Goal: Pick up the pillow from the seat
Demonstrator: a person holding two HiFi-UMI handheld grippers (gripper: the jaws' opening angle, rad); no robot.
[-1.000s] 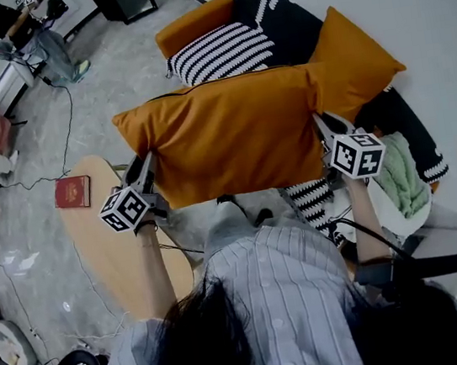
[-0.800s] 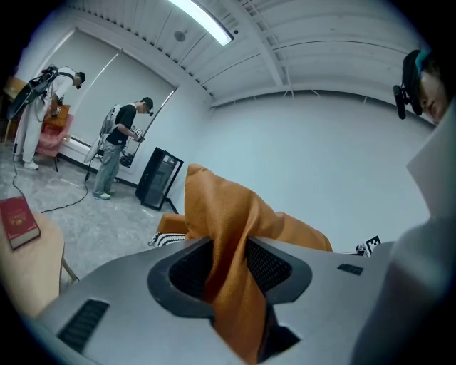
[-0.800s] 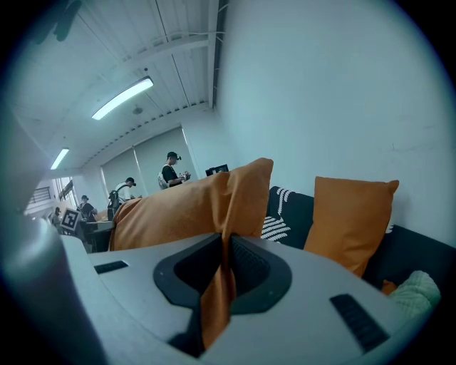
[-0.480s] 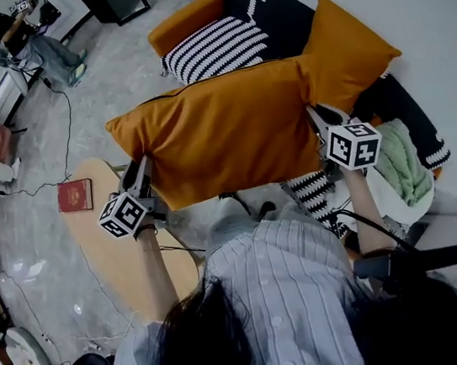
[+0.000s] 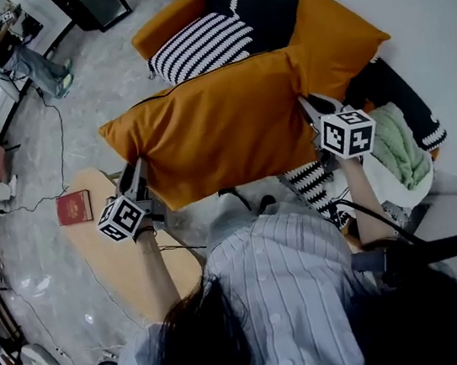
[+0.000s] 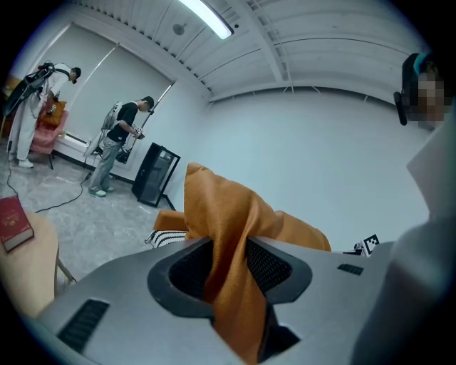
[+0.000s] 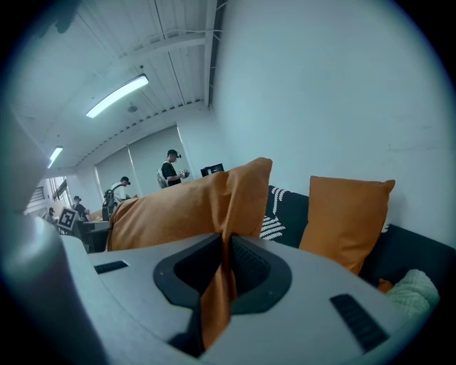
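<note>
1. Your left claw (image 6: 228, 271) is clamped on a bunched fold of the orange pillow (image 6: 217, 214). The jaws stand a little apart, and the cloth fills the gap between them.
2. Your right claw (image 7: 226, 267) is nearly closed on a thin pinch of cloth at the pillow's other end. I judge that to be the weaker of the two holds.
3. The pillow hangs stretched between the two claws in front of you. As far as the head view shows, it is clear of the sofa (image 5: 166, 23) seat, so the lift looks all but done.
4. To finish well, hold both ends at one height and don't pull the claws apart. Tension could drag the thin pinch out of the right claw.
5. A striped cushion (image 5: 199, 44) and a second orange pillow (image 5: 338, 33) lie on the sofa beyond. The held pillow's right end overlaps that second one in the head view, and I cannot tell if they touch, so draw it toward you.
6. Below your left claw is the table (image 5: 103, 255) with a red book (image 5: 73, 207) on it. Carry the pillow's lower edge above both.
</note>
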